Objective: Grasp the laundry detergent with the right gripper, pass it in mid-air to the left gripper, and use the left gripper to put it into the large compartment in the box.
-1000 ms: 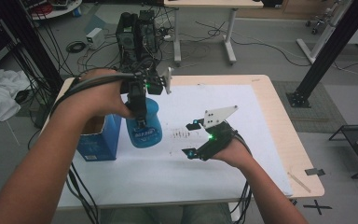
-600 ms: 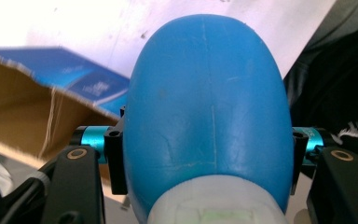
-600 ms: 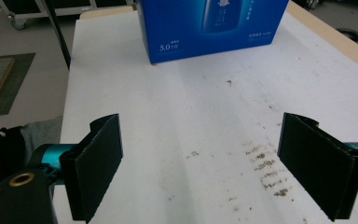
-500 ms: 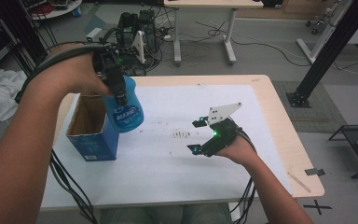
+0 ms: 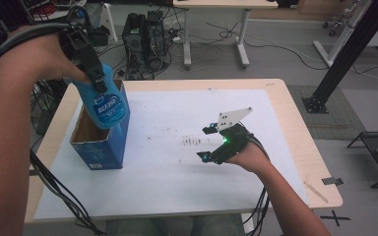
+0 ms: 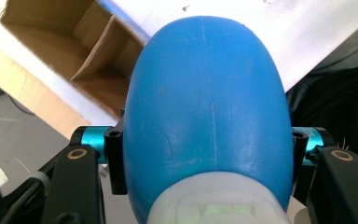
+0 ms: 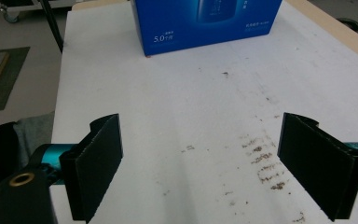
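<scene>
The left gripper (image 5: 94, 73) clamps a blue bottle (image 5: 106, 103) above the open box (image 5: 98, 147); its own view shows cardboard dividers inside. The right gripper (image 5: 207, 142) rests on the surface (image 5: 177, 187), fingers (image 7: 95, 163) spread wide, empty.

A lab: computer towers (image 5: 145, 29), loose floor cables (image 5: 256, 42) (tangled) and a black frame post (image 5: 347, 54).

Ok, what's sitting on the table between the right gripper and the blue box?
Nothing stands there. The right gripper view shows bare white sheet with brown scuff marks between the open right gripper and the blue box.
</scene>
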A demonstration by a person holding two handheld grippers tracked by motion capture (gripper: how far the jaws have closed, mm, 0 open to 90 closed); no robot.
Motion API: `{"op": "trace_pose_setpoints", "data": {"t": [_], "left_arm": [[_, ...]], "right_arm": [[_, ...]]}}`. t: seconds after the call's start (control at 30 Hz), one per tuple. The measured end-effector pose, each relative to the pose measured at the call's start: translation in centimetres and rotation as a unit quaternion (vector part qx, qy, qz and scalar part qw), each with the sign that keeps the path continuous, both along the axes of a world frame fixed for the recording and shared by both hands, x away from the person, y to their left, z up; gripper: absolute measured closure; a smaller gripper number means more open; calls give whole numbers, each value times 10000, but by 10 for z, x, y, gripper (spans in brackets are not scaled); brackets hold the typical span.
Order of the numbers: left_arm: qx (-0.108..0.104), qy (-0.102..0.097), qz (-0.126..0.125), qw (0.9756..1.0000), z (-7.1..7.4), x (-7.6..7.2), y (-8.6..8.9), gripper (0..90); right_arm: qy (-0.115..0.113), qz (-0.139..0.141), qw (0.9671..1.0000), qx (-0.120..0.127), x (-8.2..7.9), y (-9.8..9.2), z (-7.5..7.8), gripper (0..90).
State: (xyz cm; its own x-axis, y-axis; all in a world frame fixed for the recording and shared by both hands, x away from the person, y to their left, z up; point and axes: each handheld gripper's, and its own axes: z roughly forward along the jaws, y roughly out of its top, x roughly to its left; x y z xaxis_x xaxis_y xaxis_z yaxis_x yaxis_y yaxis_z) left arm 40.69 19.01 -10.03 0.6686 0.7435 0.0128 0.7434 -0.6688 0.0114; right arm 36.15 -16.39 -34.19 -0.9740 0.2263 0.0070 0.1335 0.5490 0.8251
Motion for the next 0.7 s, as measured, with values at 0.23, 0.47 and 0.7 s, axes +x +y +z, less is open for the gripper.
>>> {"op": "trace_pose_setpoints", "data": {"t": [0.23, 0.47, 0.7], "left_arm": [[38, 42, 386, 9992, -3, 8, 24, 386], [85, 53, 586, 9982, -11, 17, 40, 386], [89, 149, 617, 9979, -30, 25, 47, 386]], "right_arm": [[22, -21, 10000, -55, 2, 2, -2, 131], [37, -28, 9999, -108, 3, 4, -3, 131], [14, -64, 9999, -92, 3, 7, -5, 131]]}}
